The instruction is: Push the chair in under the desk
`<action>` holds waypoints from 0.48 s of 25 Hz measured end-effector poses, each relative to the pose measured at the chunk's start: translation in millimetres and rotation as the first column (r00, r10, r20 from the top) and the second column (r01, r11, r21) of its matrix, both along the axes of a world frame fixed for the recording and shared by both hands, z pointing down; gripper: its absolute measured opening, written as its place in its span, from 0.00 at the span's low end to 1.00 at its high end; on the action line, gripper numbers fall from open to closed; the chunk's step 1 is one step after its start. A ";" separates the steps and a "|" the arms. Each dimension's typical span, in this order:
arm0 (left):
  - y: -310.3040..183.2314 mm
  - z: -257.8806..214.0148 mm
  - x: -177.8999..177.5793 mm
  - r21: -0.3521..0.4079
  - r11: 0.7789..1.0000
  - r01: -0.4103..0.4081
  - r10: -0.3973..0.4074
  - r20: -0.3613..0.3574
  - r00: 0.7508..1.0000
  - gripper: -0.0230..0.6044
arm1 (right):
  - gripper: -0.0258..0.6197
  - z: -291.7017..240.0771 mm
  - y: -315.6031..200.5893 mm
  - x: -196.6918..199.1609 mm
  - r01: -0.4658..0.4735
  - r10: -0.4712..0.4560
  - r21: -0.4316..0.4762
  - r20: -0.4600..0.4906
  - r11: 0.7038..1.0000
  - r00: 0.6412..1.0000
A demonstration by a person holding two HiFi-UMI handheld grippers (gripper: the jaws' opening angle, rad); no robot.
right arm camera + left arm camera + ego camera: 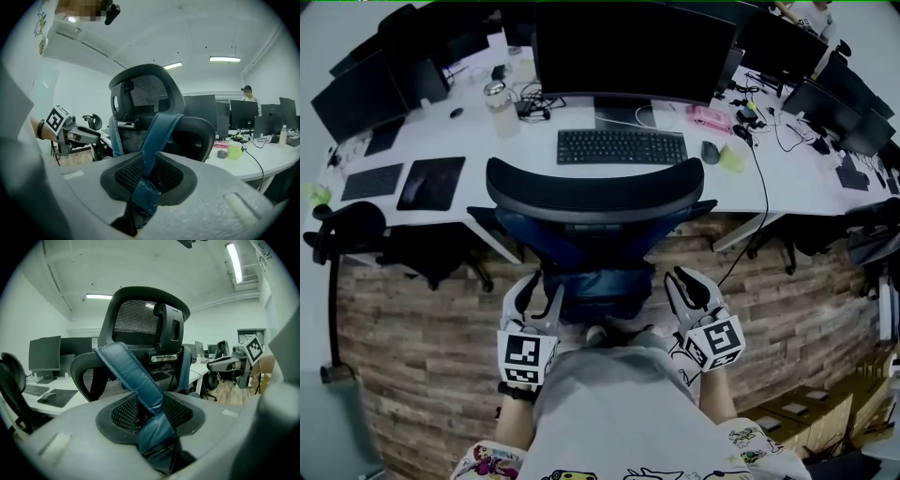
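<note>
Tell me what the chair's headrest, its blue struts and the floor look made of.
Headrest: black mesh in a matte plastic frame; light shows through the weave. Blue struts: likely faux leather, smooth sheen with stitched edges. Floor: wood-look planks, grain and staggered joints; real wood or laminate, can't tell.

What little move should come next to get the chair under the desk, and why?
Probably a gentle, even push straight forward with both. The left gripper and right gripper each clamp a blue strut on the back of the chair, and it faces the desk squarely with most of it on this side of the desk's edge.
</note>
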State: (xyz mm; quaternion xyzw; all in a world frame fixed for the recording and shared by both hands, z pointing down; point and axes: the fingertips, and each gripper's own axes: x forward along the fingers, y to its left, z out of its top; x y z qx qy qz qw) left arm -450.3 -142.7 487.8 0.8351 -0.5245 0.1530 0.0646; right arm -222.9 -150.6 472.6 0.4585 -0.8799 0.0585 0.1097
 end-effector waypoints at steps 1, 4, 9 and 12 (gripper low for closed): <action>1.5 1.0 1.1 -0.005 1.000 0.001 -0.001 -0.010 1.000 0.29 | 0.14 0.8 1.0 0.3 0.000 0.000 -0.004 0.005 1.000 1.000; 5.2 3.1 5.2 -0.023 1.000 -0.004 0.003 -0.034 0.999 0.25 | 0.11 3.0 2.9 2.1 -0.004 0.004 -0.014 0.021 1.000 1.000; 6.4 2.6 6.8 -0.020 1.000 -0.003 0.002 -0.028 1.000 0.16 | 0.04 6.2 4.6 5.6 -0.011 0.012 -0.033 0.040 0.999 0.999; 6.7 2.5 5.1 -0.017 1.000 0.011 -0.011 -0.033 0.999 0.10 | 0.04 7.5 4.6 6.9 -0.014 0.016 -0.038 0.049 0.999 0.999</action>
